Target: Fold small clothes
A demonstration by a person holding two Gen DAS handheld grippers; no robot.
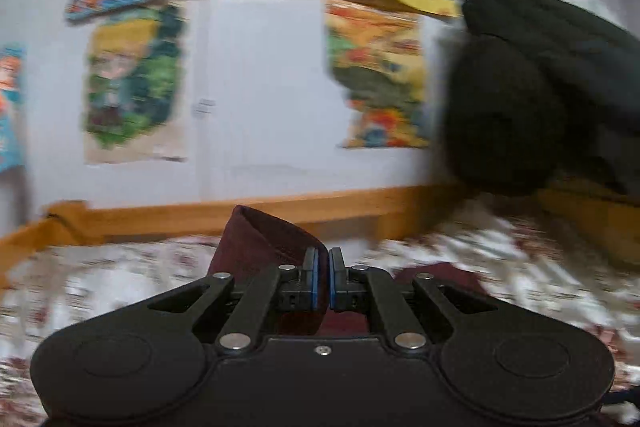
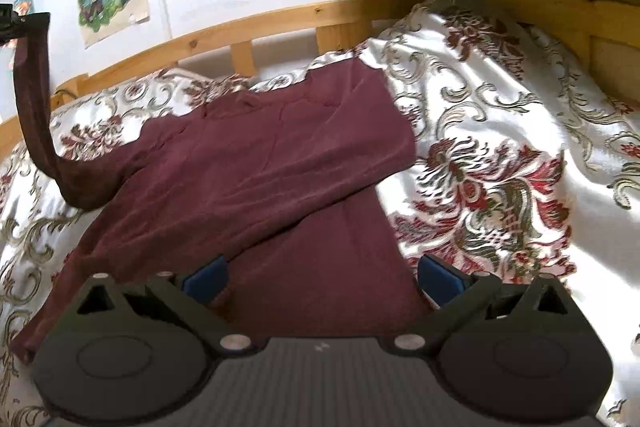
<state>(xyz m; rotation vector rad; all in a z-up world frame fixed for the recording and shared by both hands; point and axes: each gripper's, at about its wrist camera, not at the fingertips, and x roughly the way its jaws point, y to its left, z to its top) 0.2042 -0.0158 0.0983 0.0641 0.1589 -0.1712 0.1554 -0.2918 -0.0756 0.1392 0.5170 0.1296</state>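
A maroon long-sleeved shirt lies on the floral bedspread, one sleeve folded across its body. My left gripper is shut on the cuff of the other sleeve and holds it lifted above the bed. In the right wrist view that raised sleeve hangs from the left gripper at the far left. My right gripper is open and empty, low over the shirt's lower part, its blue pads on either side of the cloth.
A wooden bed rail runs along the back of the bed. A dark garment hangs at the right over the headboard. Colourful posters cover the white wall behind.
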